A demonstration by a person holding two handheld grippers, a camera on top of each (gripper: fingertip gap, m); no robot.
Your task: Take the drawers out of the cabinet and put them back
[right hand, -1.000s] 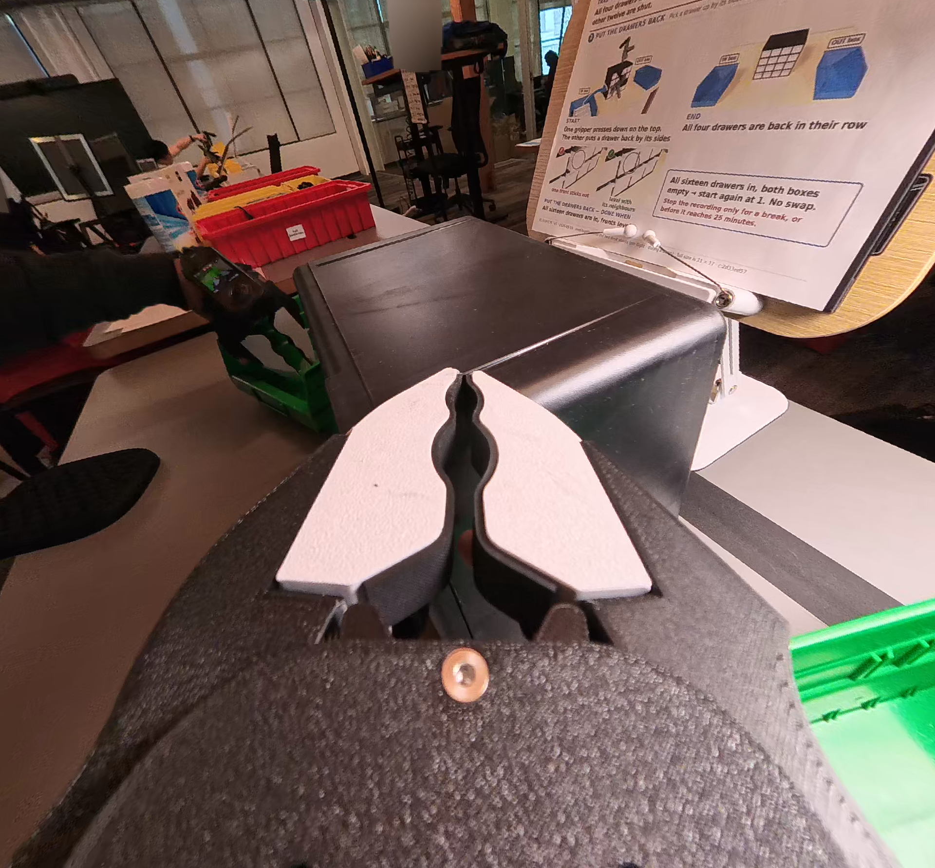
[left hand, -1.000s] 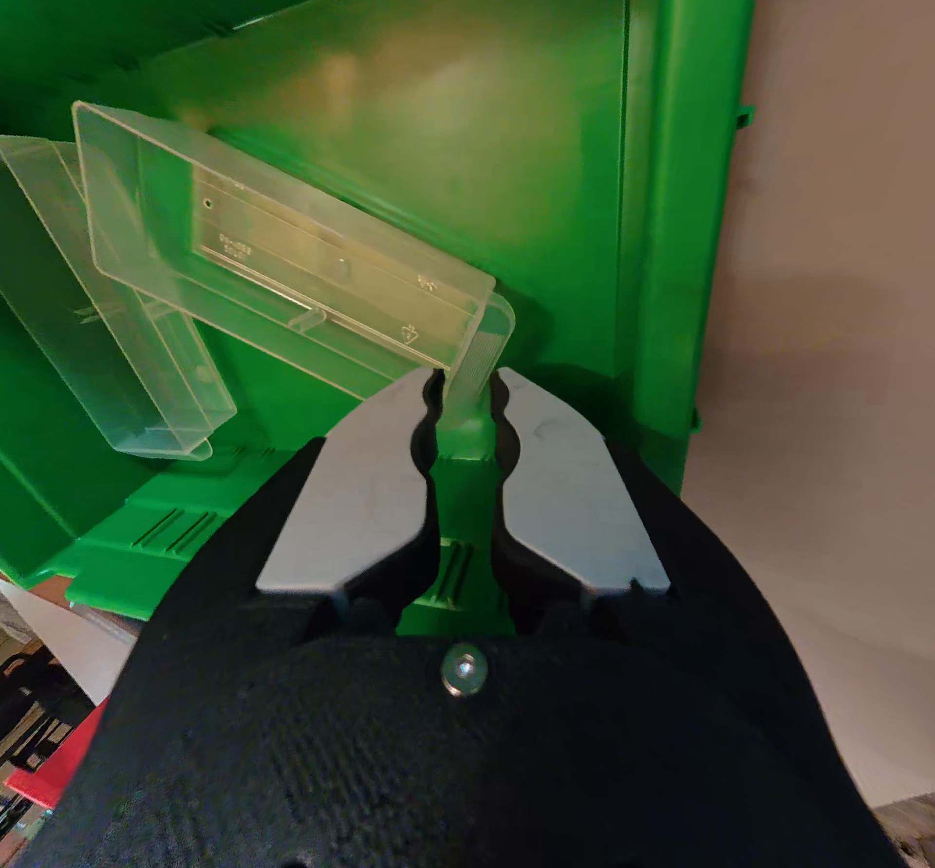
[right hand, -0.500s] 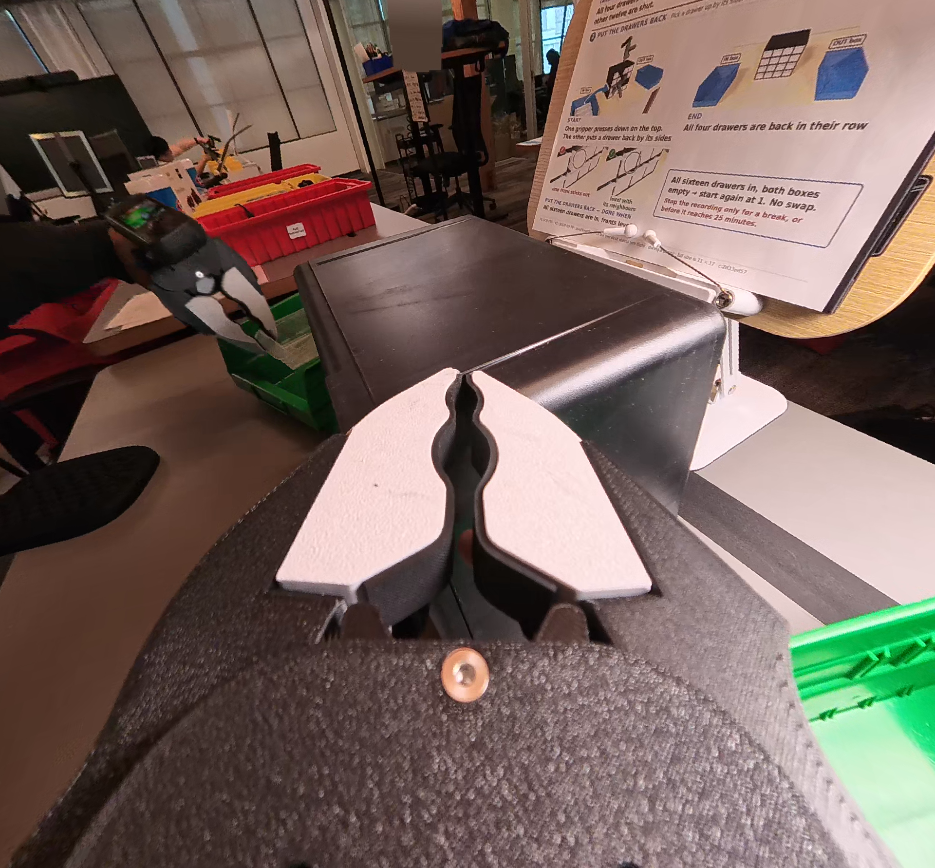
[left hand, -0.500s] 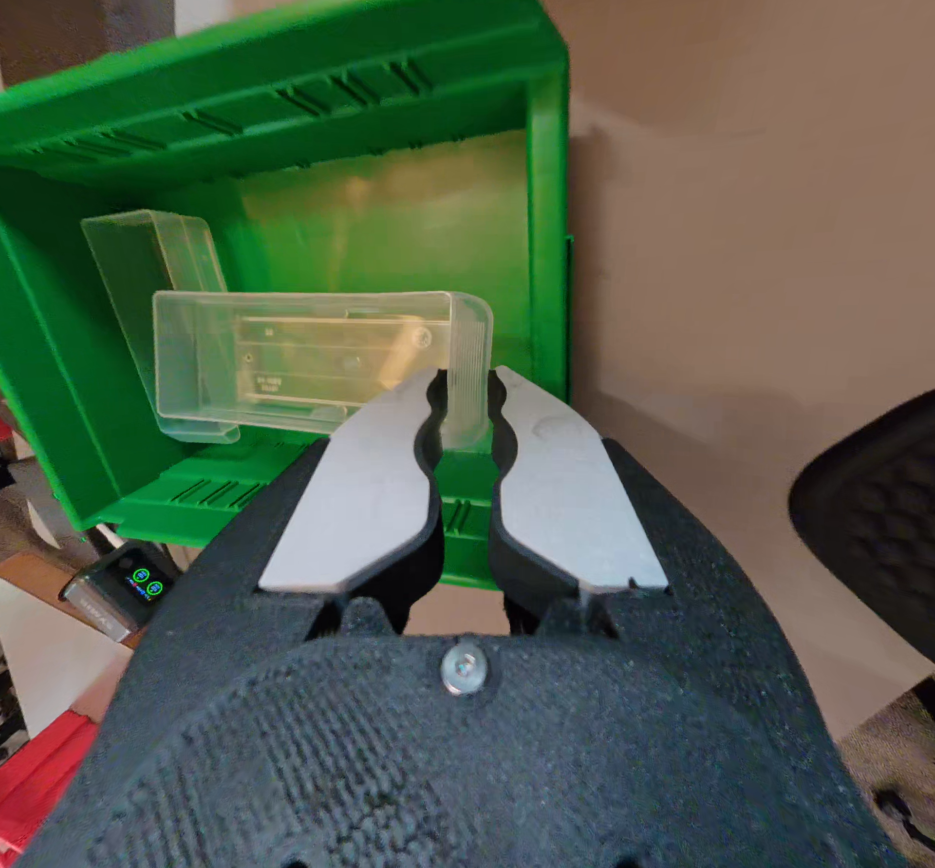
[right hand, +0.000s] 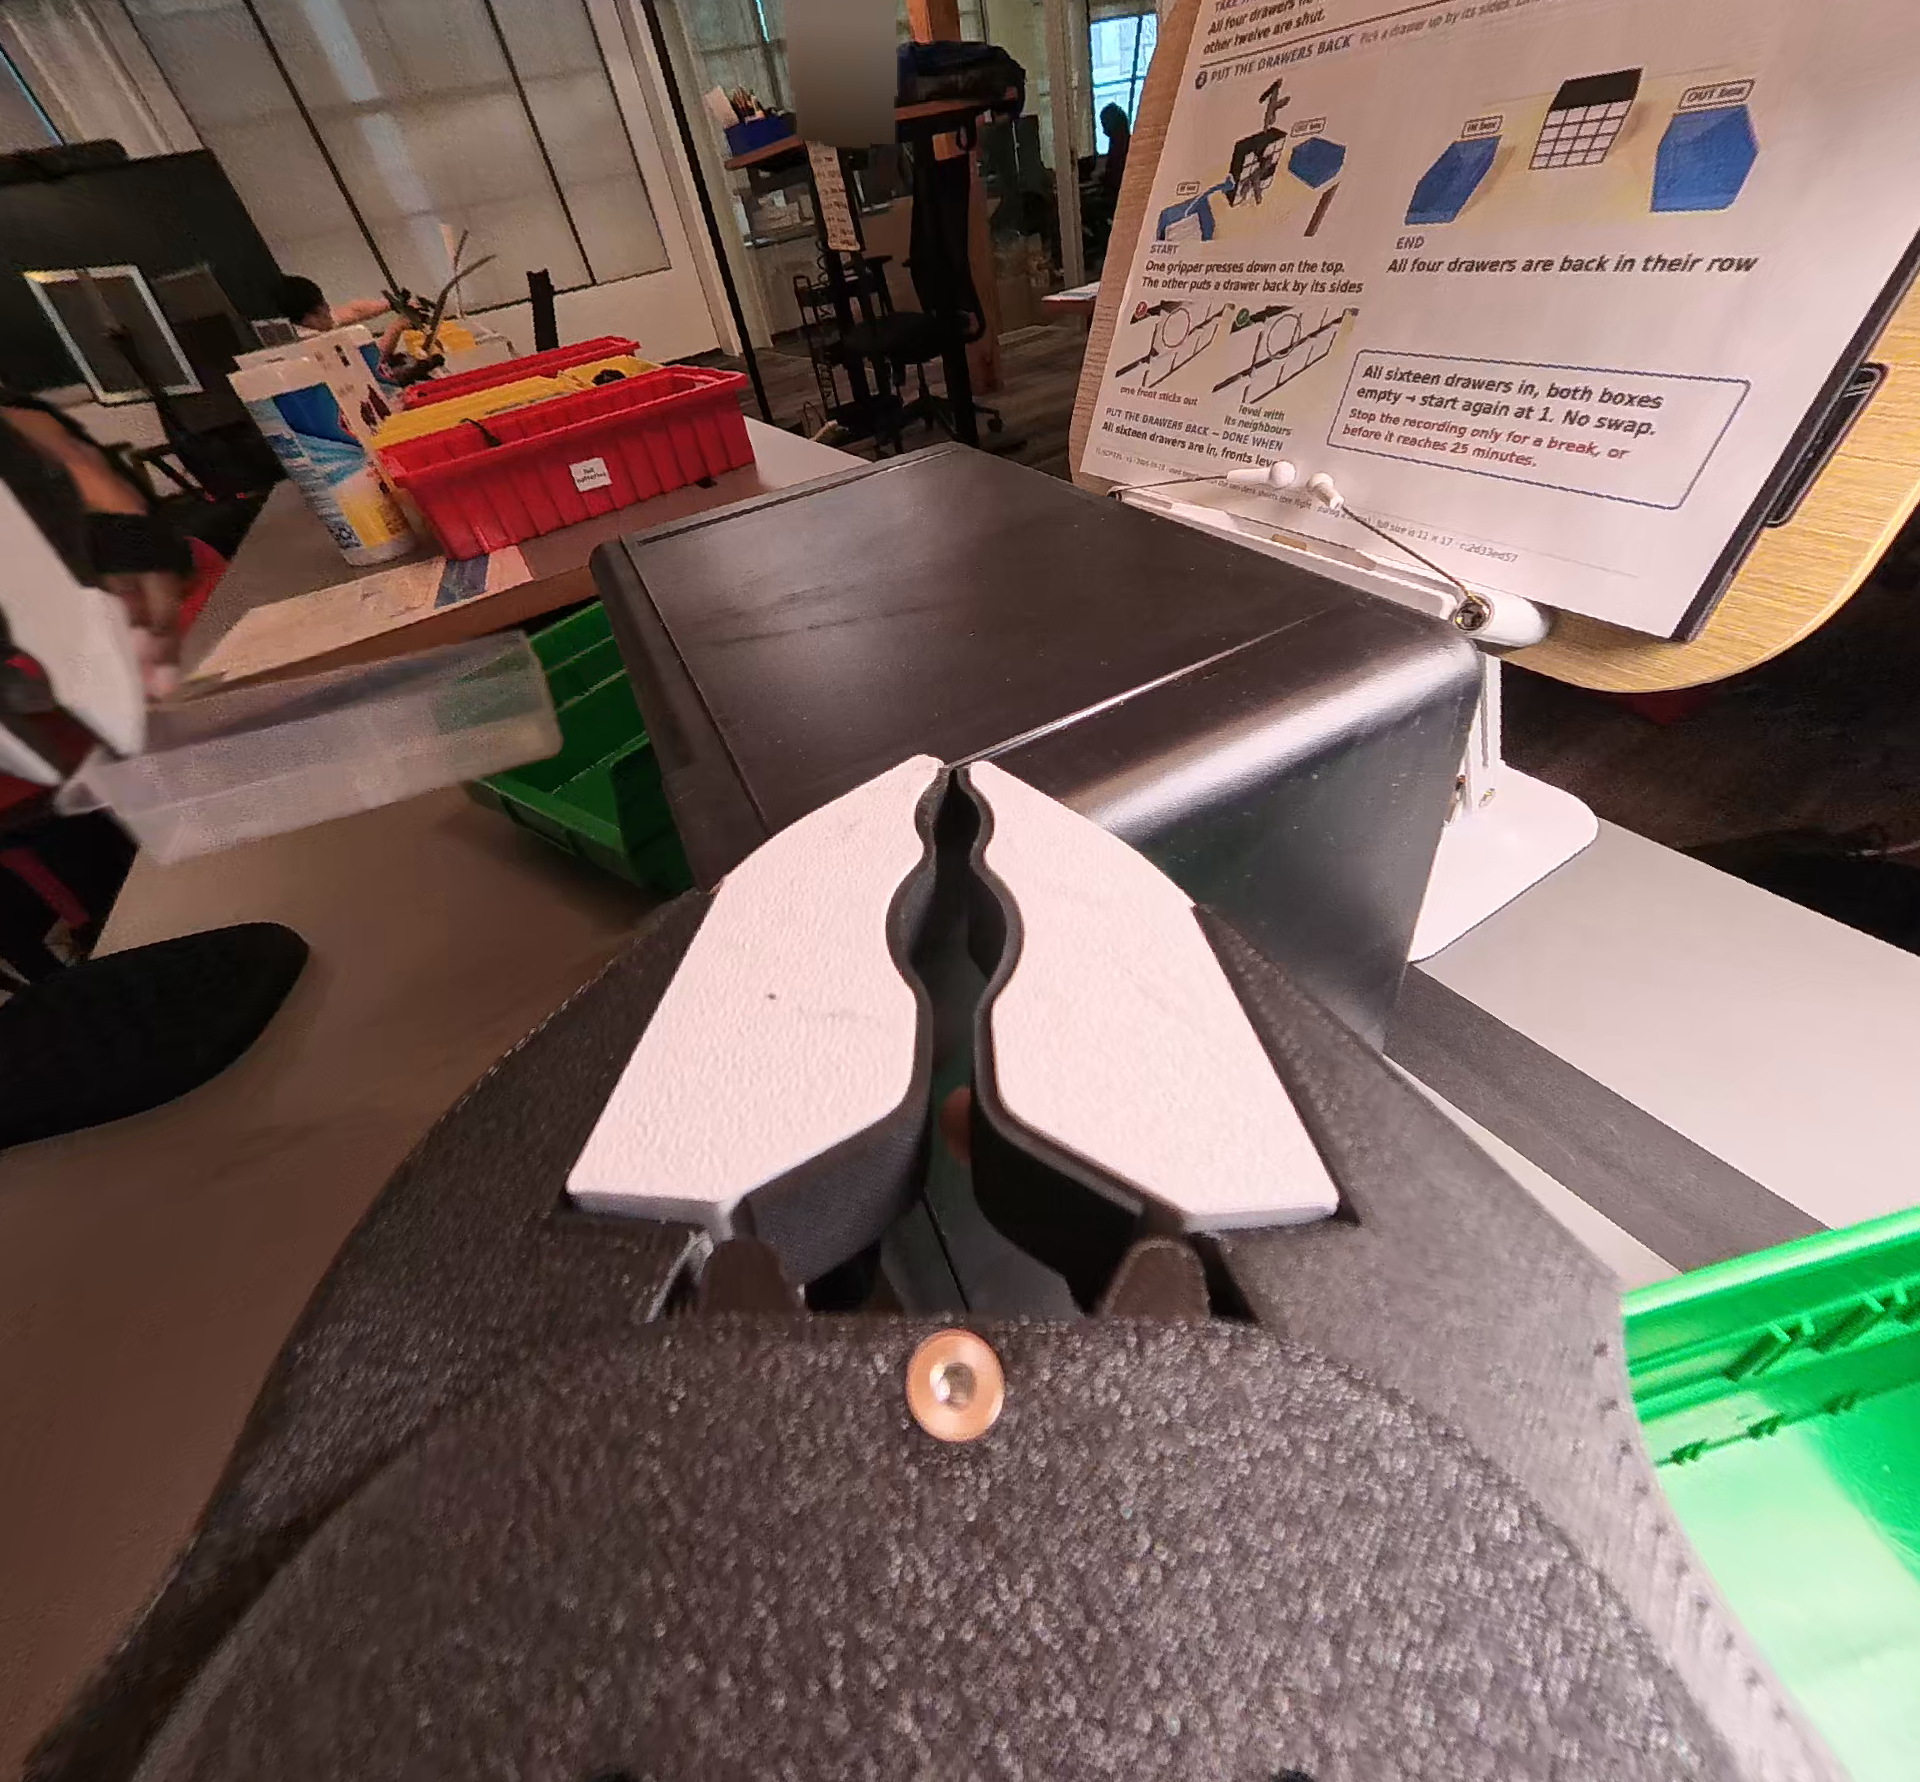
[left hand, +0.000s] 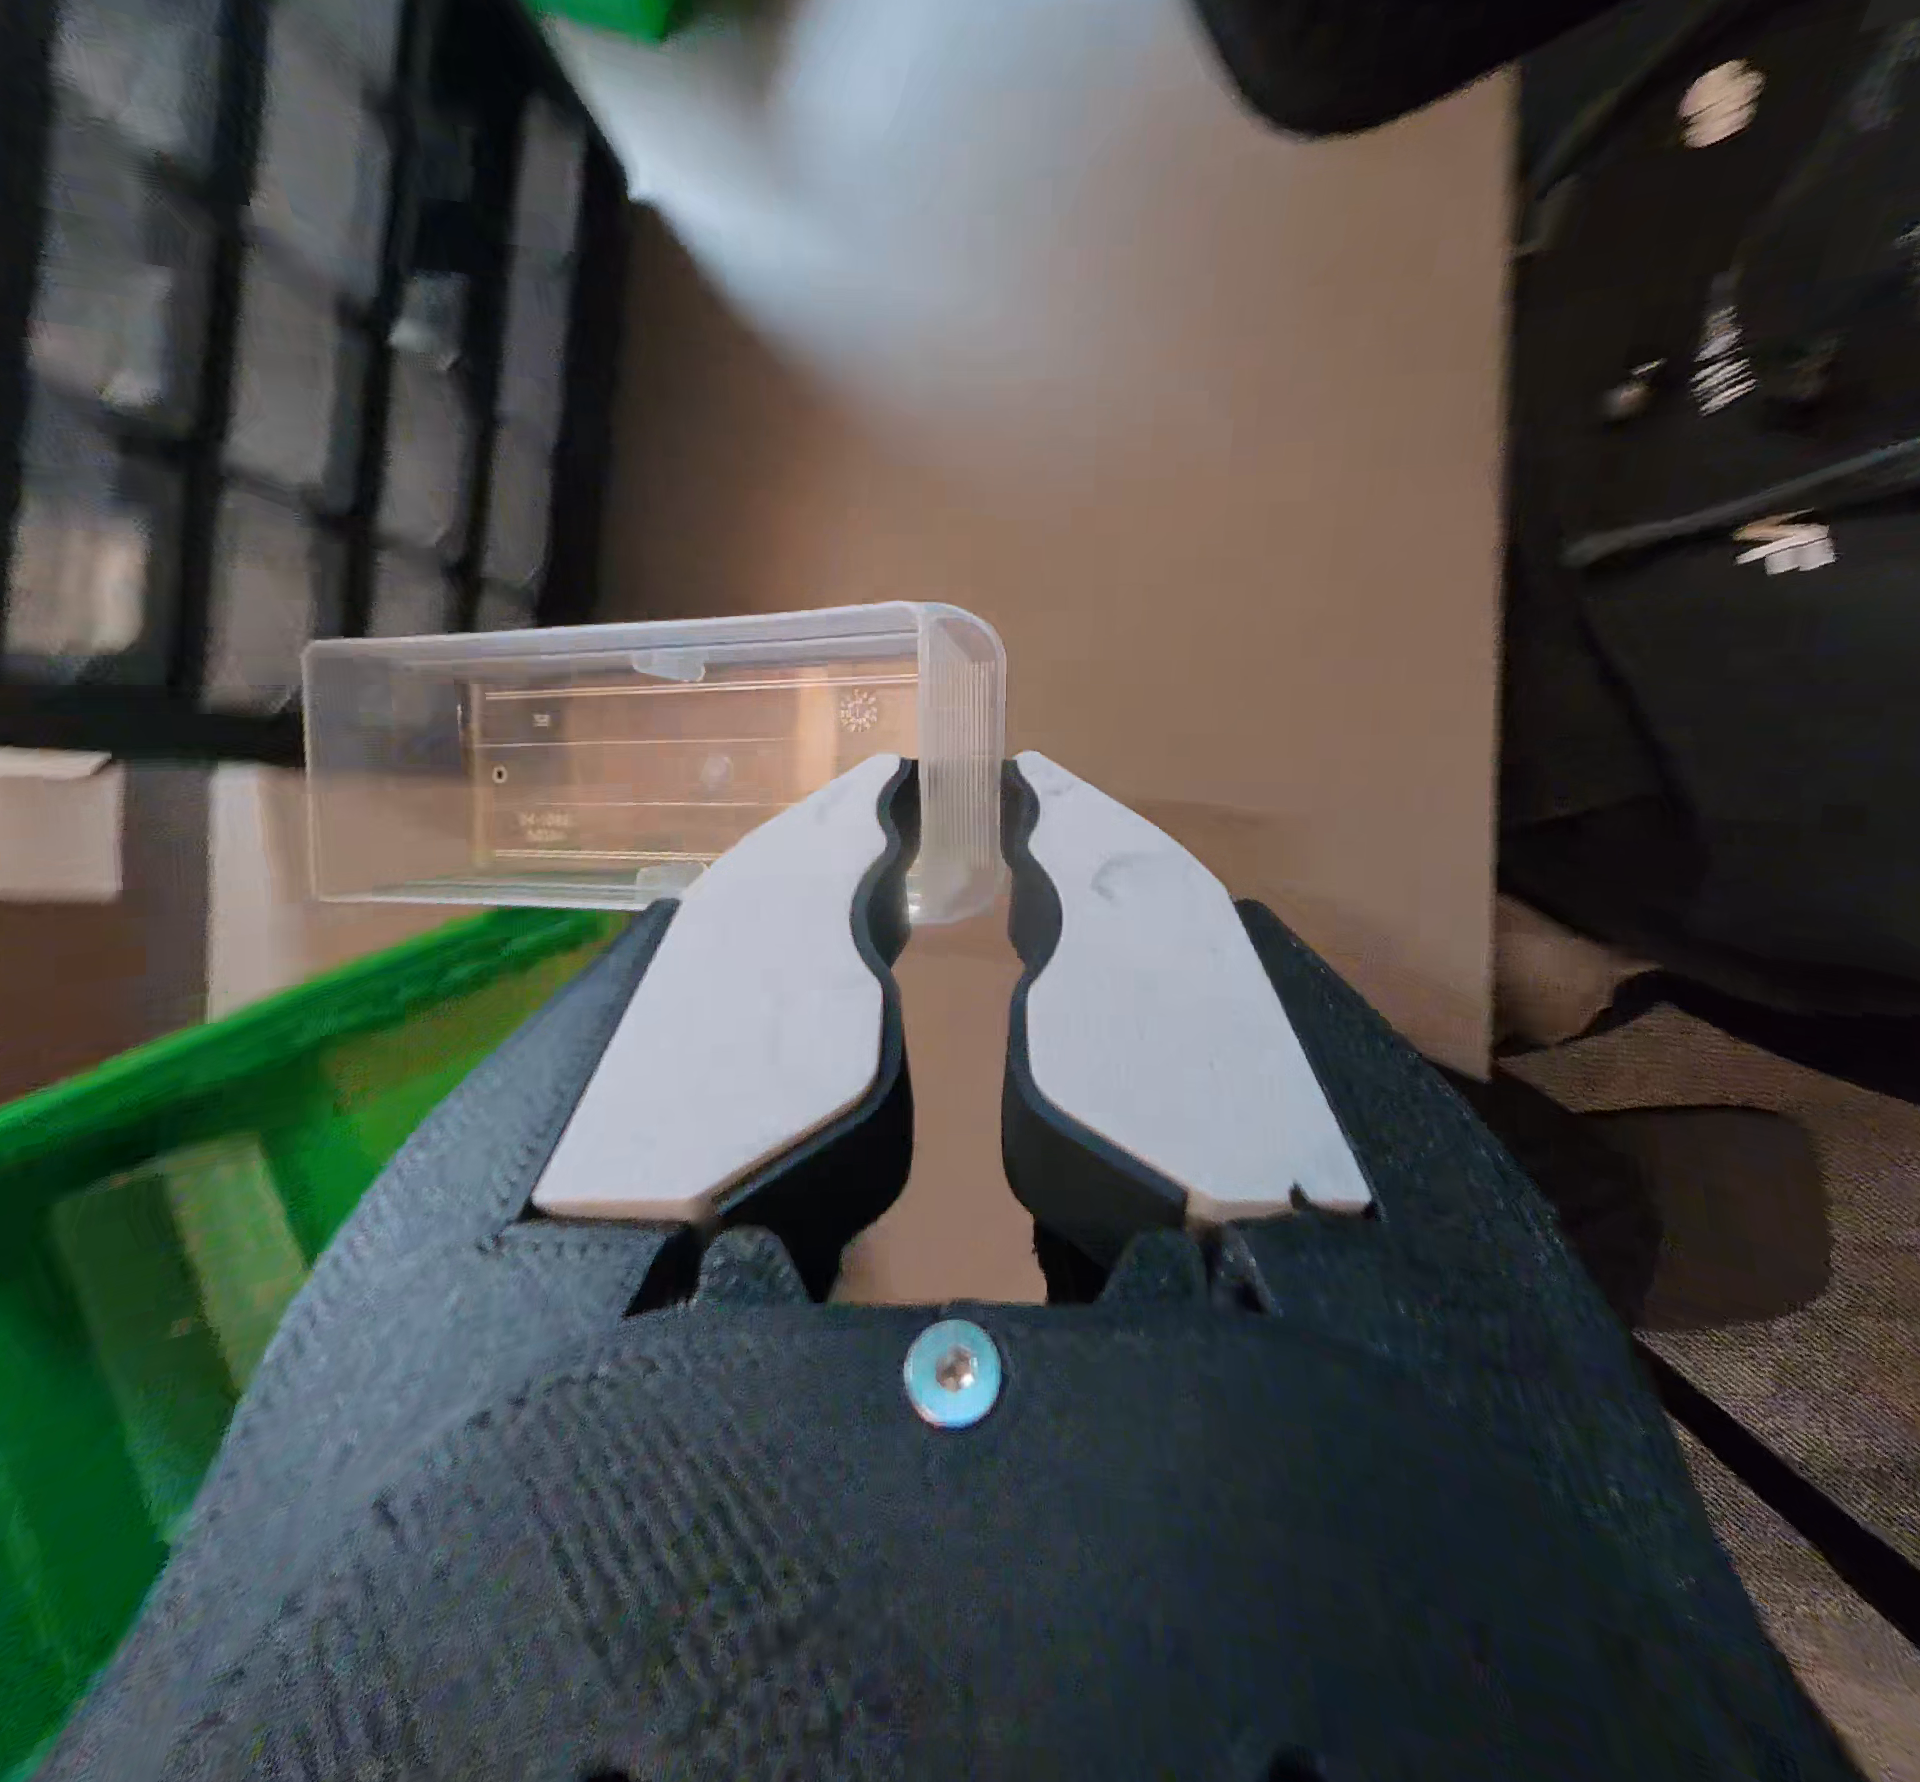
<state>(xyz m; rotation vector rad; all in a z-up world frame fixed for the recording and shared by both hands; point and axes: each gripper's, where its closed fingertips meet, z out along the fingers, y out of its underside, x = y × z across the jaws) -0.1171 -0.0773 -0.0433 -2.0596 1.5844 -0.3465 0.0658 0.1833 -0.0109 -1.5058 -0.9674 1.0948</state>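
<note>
Holding a clear drawer (left hand: 623, 766) by its front handle, the left hand-held gripper (left hand: 956, 797) keeps it in the air, lying on its side and reaching toward 9 o'clock; nothing shows inside it. A green bin (left hand: 208, 1161) is at 7 o'clock, its contents too blurred to tell. The black cabinet (left hand: 260, 278) stands at 10 o'clock with its drawers in place. The right hand-held gripper (right hand: 954, 776) is clenched on nothing and presses on the cabinet top (right hand: 987, 610). Another green bin (right hand: 1787, 1420) sits on the surface (right hand: 260, 1161) at 4 o'clock.
</note>
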